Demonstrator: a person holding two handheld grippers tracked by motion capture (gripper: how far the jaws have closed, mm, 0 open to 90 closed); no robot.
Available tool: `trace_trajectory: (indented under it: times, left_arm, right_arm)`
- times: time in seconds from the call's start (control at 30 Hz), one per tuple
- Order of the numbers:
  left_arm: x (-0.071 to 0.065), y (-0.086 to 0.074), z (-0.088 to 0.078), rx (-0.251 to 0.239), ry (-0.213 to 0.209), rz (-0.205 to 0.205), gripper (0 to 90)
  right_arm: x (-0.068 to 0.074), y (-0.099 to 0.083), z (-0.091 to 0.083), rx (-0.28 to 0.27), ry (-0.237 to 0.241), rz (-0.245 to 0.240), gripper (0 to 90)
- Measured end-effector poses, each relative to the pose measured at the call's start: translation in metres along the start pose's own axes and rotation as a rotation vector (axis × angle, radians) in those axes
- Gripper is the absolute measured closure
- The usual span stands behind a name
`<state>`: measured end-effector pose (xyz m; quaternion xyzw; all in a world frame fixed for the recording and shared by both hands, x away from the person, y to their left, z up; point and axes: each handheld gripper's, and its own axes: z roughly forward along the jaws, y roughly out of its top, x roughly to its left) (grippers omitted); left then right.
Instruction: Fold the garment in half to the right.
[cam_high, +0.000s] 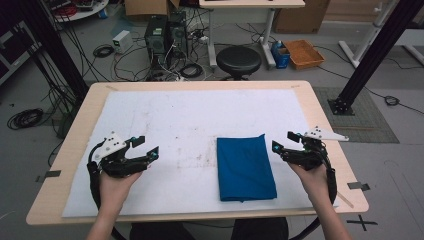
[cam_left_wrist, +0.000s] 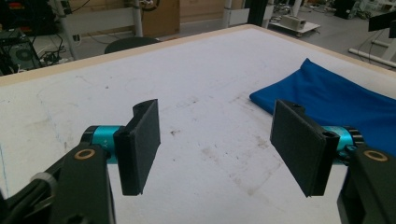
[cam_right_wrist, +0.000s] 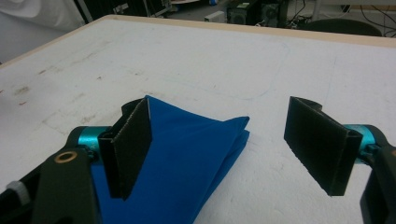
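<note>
Folded blue cloth (cam_high: 245, 167) flat on table (cam_high: 320, 107), inner layers hidden, left hand-held gripper (cam_high: 148, 145) and right hand-held gripper (cam_high: 283, 141) both agape, empty

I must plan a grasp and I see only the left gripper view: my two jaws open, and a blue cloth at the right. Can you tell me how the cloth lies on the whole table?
Observer: In the high view the blue cloth is a folded rectangle, its long side running away from the person, lying right of the middle of the white mat.
Operator: Where is the other gripper?
Observer: The right gripper is just off the cloth's right edge, jaws apart, holding nothing.
Operator: Is the cloth one layer?
Observer: No. The right gripper view shows stacked layers at the cloth's far corner.
Operator: And my gripper?
Observer: The left gripper is over bare mat, well left of the cloth.
</note>
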<state>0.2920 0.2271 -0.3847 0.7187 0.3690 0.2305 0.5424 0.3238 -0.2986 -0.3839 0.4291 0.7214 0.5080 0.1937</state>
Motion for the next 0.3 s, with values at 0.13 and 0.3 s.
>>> trace_trajectory:
  times: [0.13, 0.3]
  left_arm:
    - [-0.0002, 0.0004, 0.0001, -0.001, -0.001, -0.002, 33.3]
    - [0.0002, 0.0014, 0.0005, 0.002, 0.002, -0.006, 33.3]
  right_arm:
    - [-0.0013, -0.0014, 0.0006, 0.008, -0.005, 0.007, 22.7]
    - [-0.0045, -0.0032, -0.0004, 0.003, -0.008, 0.011, 22.5]
